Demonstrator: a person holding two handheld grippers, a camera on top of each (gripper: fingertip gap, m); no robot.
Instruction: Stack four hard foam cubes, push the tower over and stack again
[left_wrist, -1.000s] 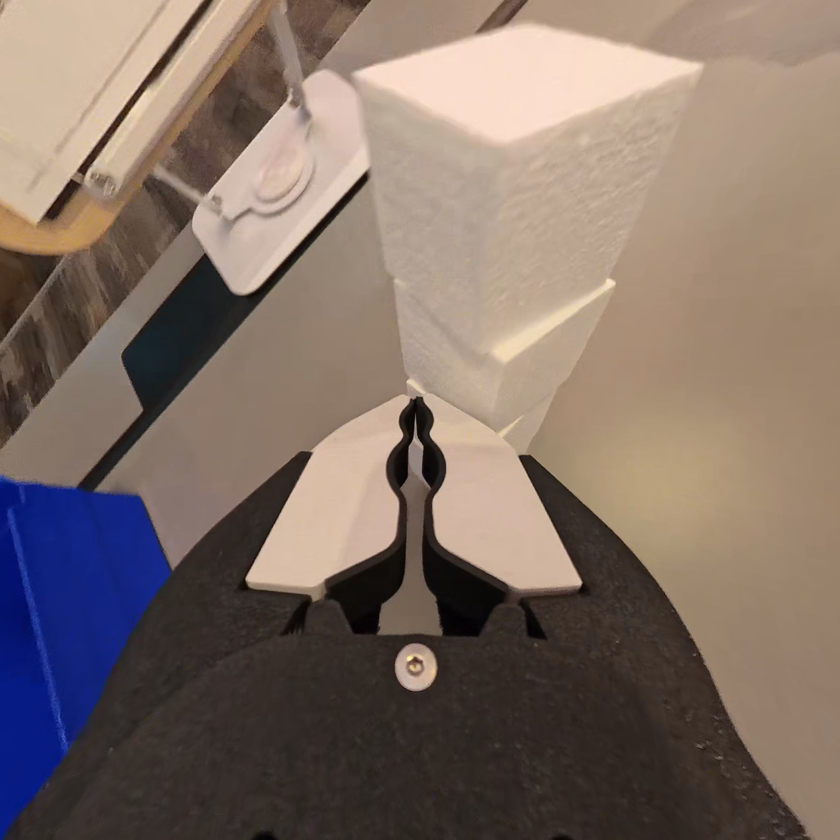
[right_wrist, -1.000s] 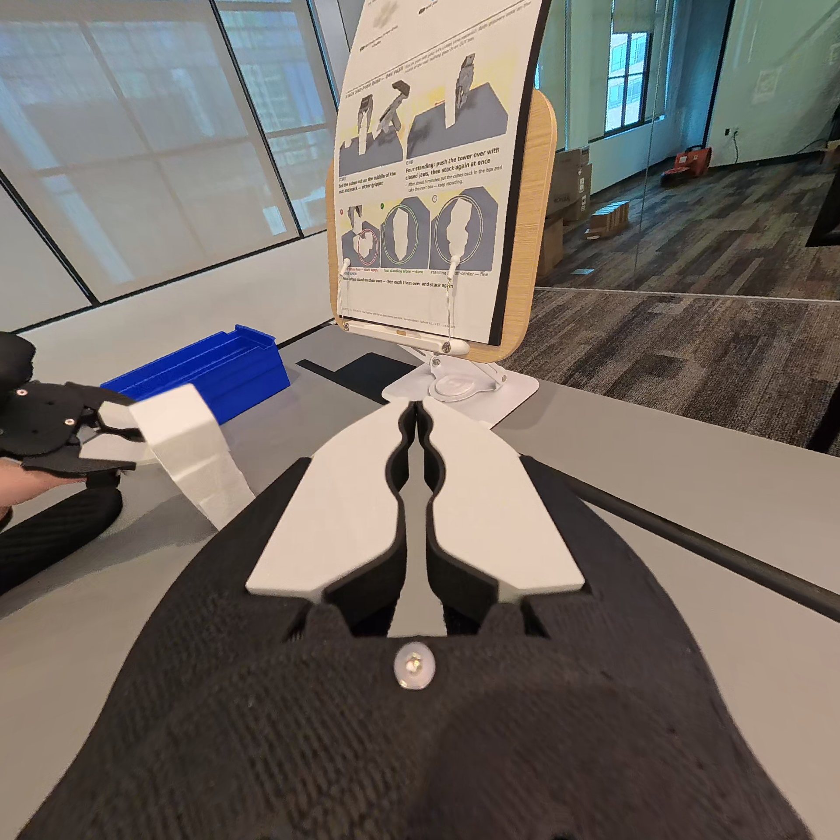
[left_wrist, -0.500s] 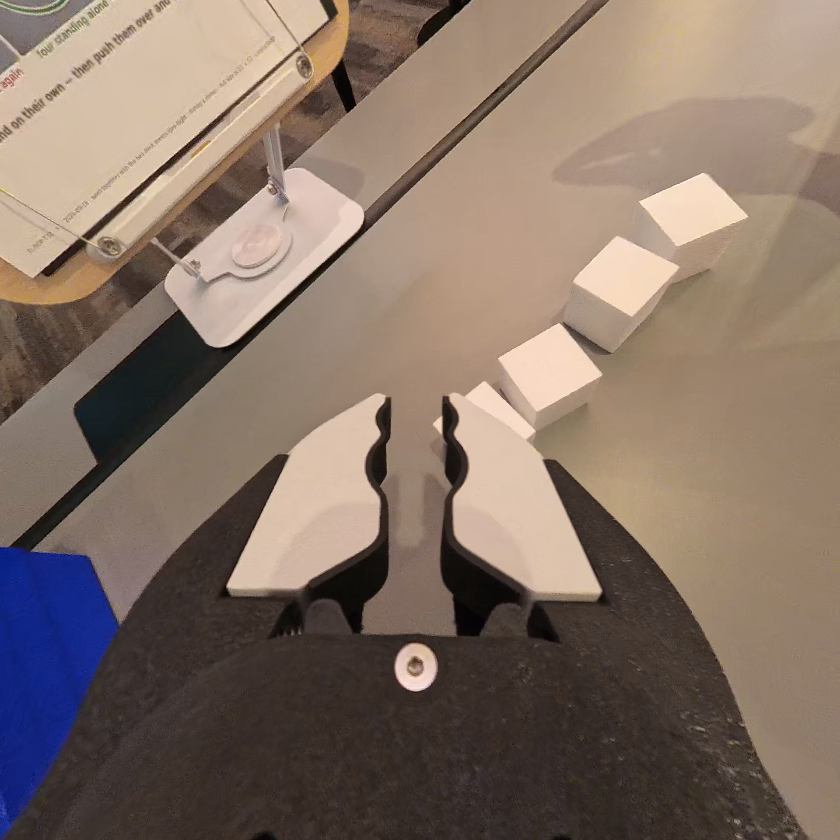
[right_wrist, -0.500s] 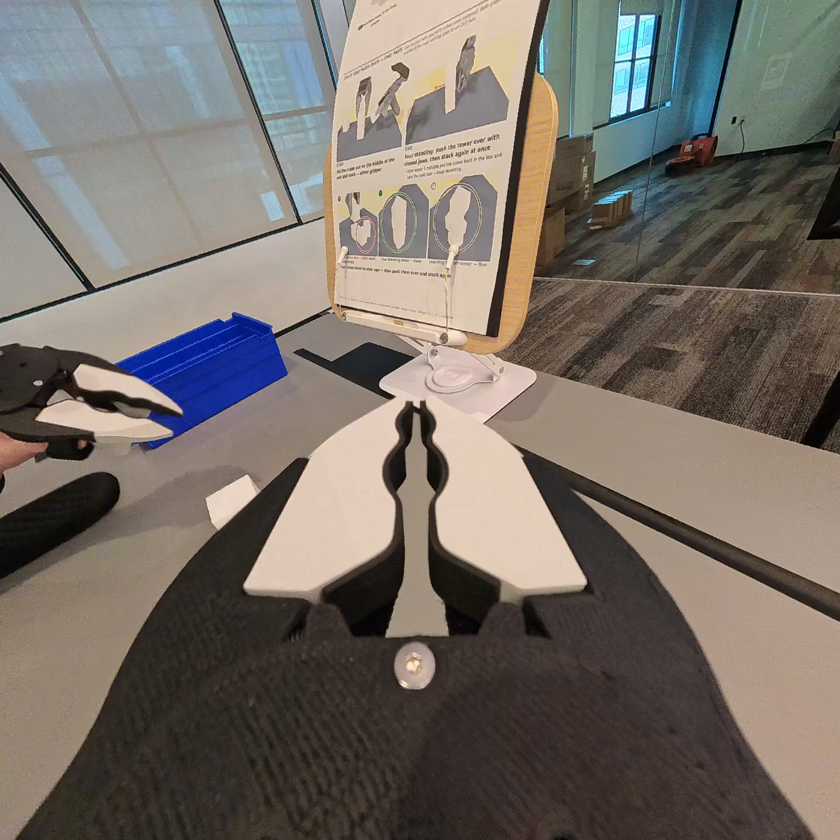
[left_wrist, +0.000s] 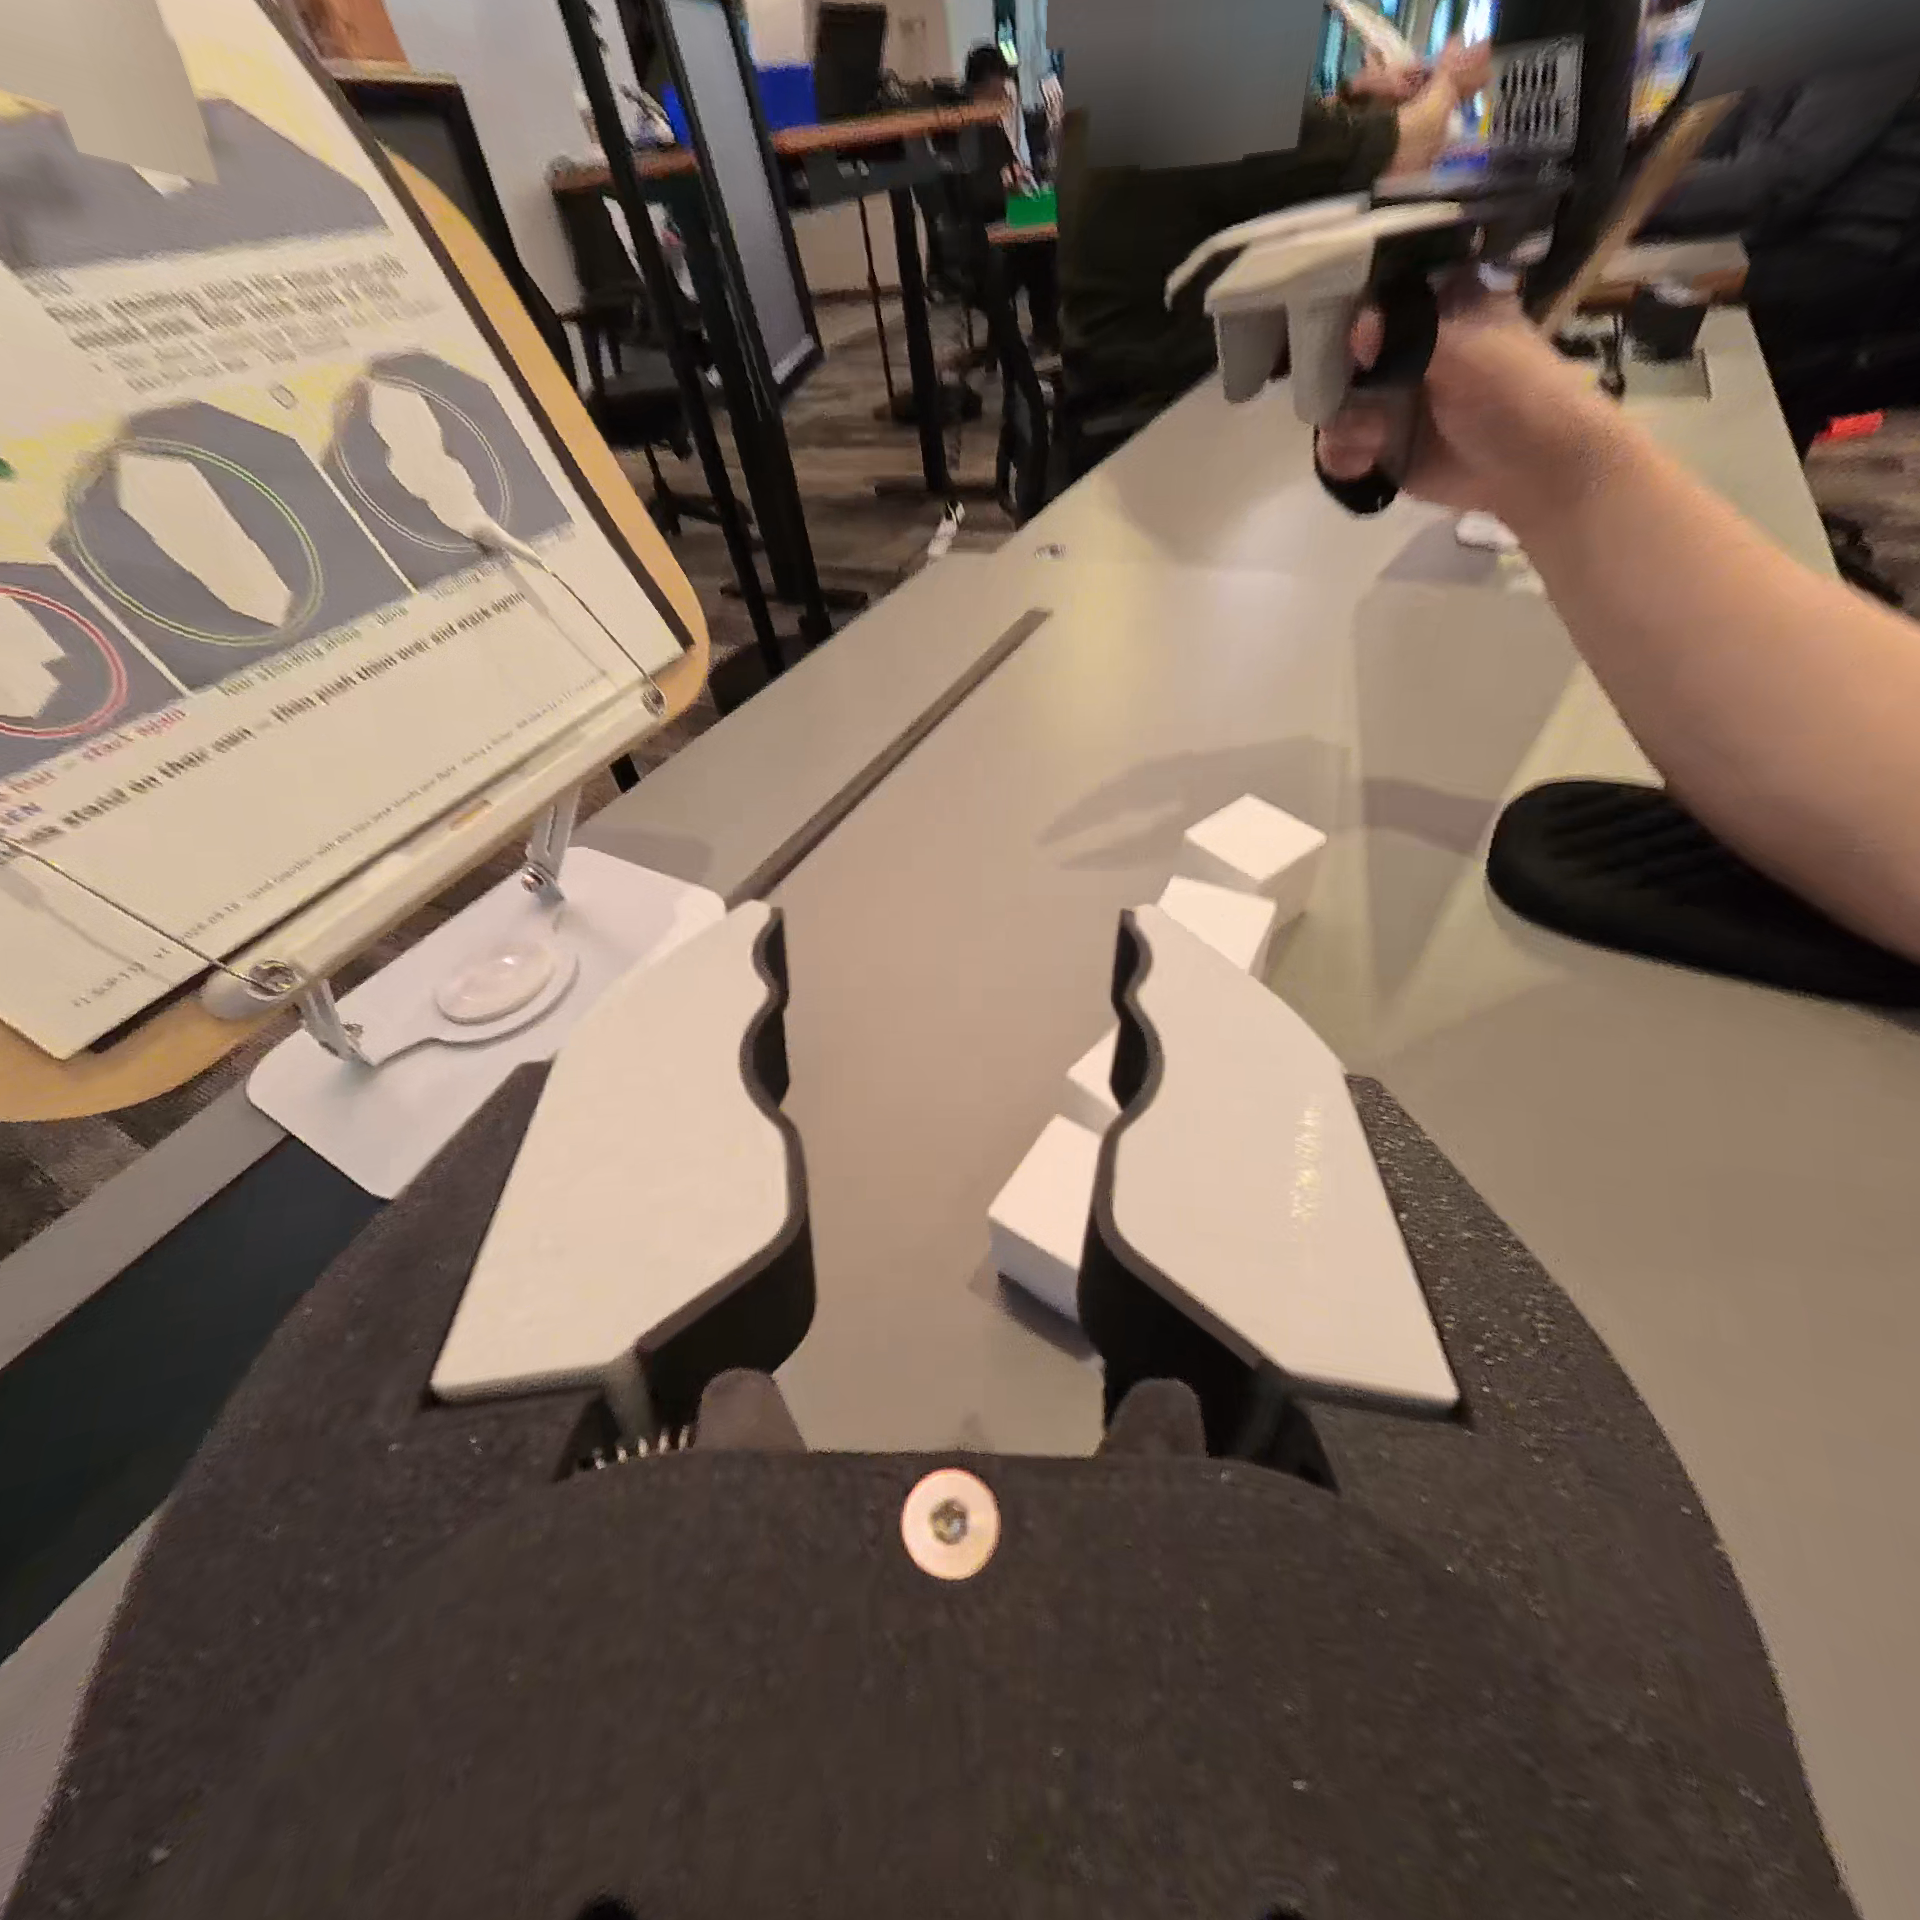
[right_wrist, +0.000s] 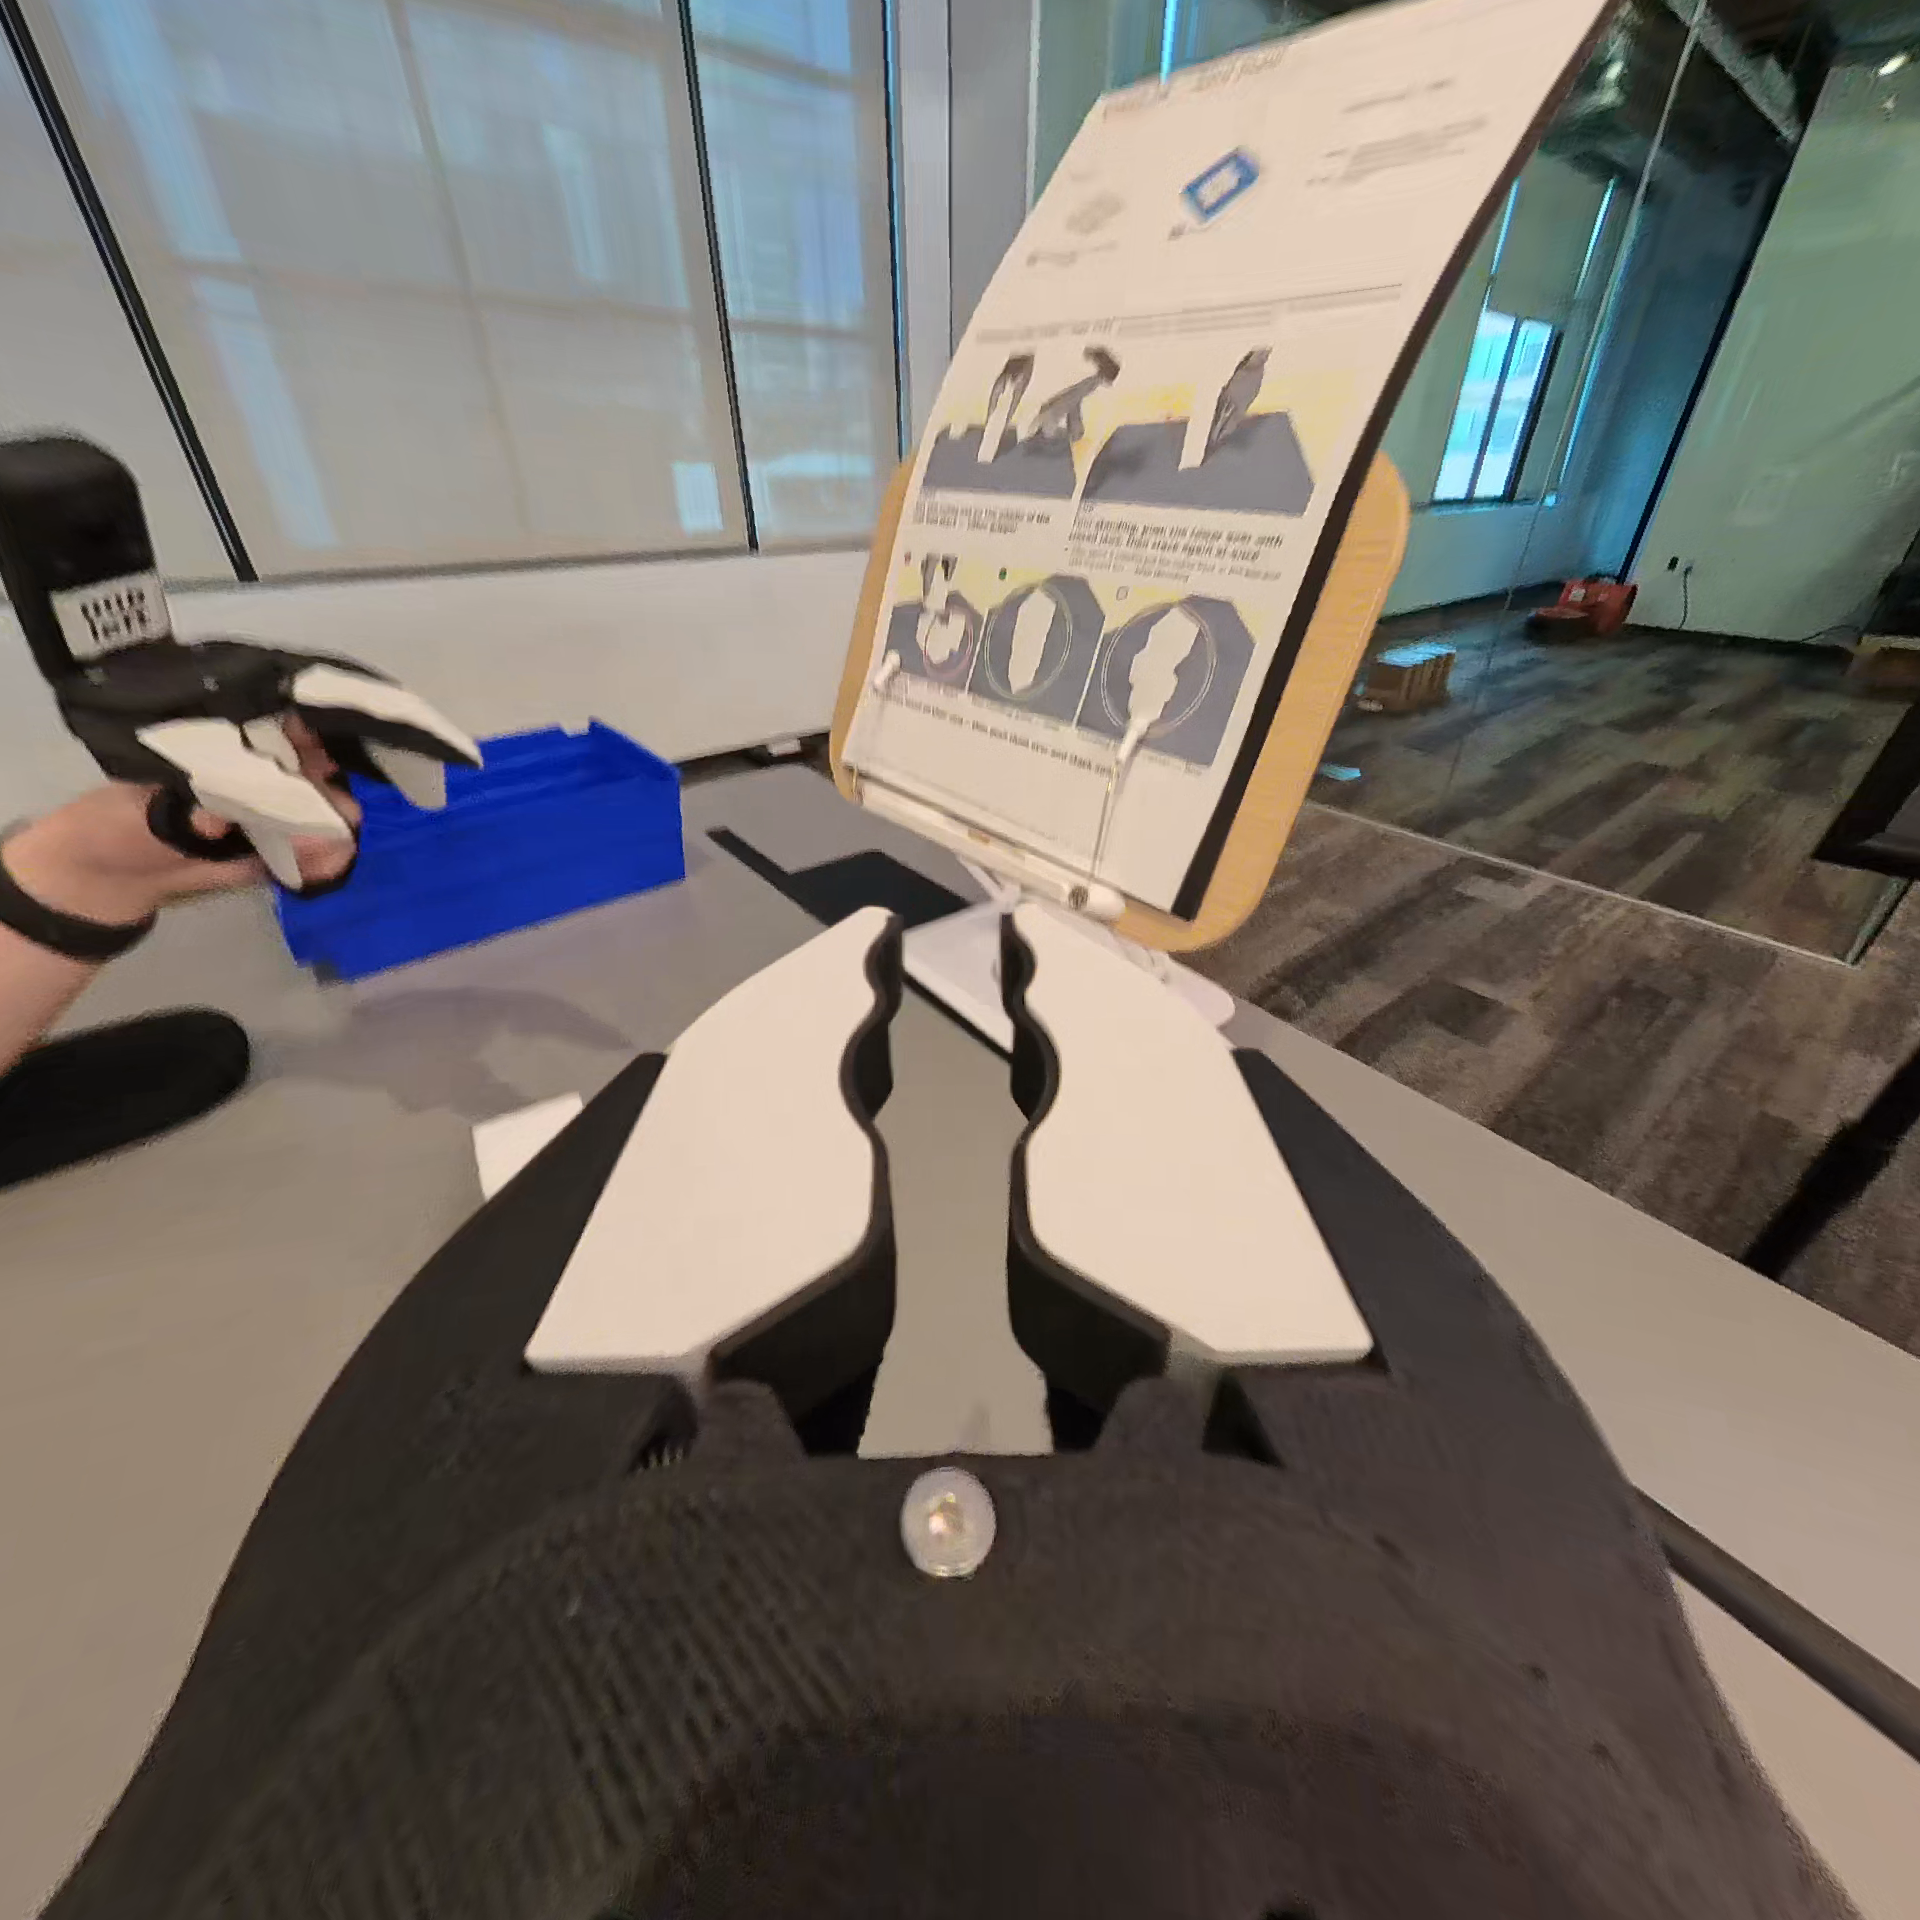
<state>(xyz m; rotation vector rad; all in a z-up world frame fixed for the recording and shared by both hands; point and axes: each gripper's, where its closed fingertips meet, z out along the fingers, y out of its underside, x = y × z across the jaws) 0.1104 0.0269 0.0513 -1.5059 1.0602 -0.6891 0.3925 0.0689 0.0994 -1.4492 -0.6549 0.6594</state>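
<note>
- My left claw (left_wrist: 945, 935) now spreads wide, pinching nothing; a second ago it was pressed together against a standing tower.
- The four foam cubes (left_wrist: 1044, 1216) now lie toppled in a row on the grey counter (left_wrist: 1558, 1195), centre right of the frame.
- My right claw (right_wrist: 945, 940), slightly parted, holds nothing.
- Restacking comes next, I judge.

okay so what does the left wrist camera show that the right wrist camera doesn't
Only the left wrist view shows the toppled row of foam cubes on the table, plus people at desks behind. Only the right wrist view shows the blue bin and the windows. Both show the instruction board, one cube at least, and both grippers, left gripper and right gripper, jaws open.
</note>
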